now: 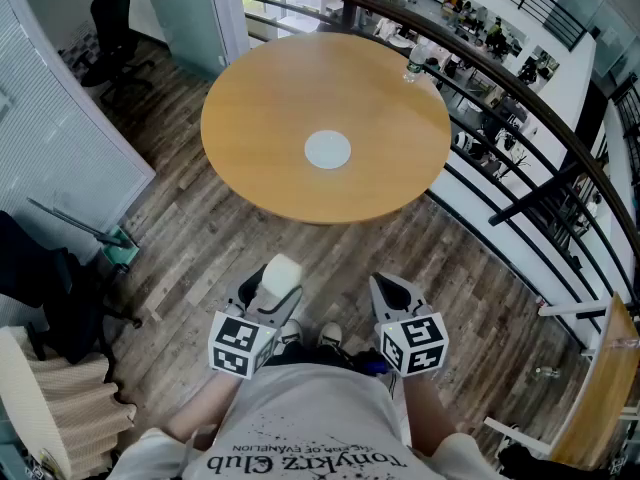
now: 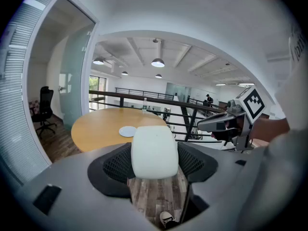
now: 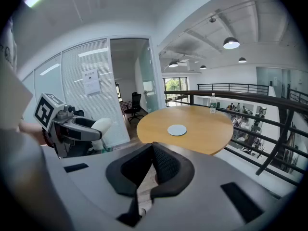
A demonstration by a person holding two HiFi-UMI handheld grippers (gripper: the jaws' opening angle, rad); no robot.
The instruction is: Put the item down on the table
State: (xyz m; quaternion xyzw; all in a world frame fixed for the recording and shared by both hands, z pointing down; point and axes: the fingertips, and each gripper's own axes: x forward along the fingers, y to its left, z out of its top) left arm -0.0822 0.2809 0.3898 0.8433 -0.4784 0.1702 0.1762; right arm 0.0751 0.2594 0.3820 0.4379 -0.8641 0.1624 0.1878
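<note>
Item: a white rounded block (image 2: 155, 152), smooth, with softened corners. It sits between the two black ribbed pads (image 2: 117, 165) of the left tool (image 1: 272, 296), which is clamped on it from both sides. The jaws stand wide because of the block's width. The block's upper part projects past the tips of the jaws. It is carried in the air above the wooden floor (image 1: 200, 253), on the near side of the table (image 1: 290, 83) and well apart from it.

Left tool: held low in front of the person's body and tilted downward, with its marker cube (image 1: 240, 344) facing the head camera. The right gripper view shows it from the side with the block at its front end.

Right tool (image 3: 152, 163): jaws together, pads meeting at the tips. It is held beside the left tool at about the same height, with a gap between the two, and it is tilted downward likewise.

Table: round, light wood top. A pale round disc (image 1: 327, 150) lies flat near its centre. A clear bottle (image 1: 416, 60) stands upright at the far edge, close to the dark railing (image 1: 520, 103) that curves behind the table.

Surroundings: a black office chair (image 1: 112, 30) stands on the floor to the far left, beside a glass partition.
</note>
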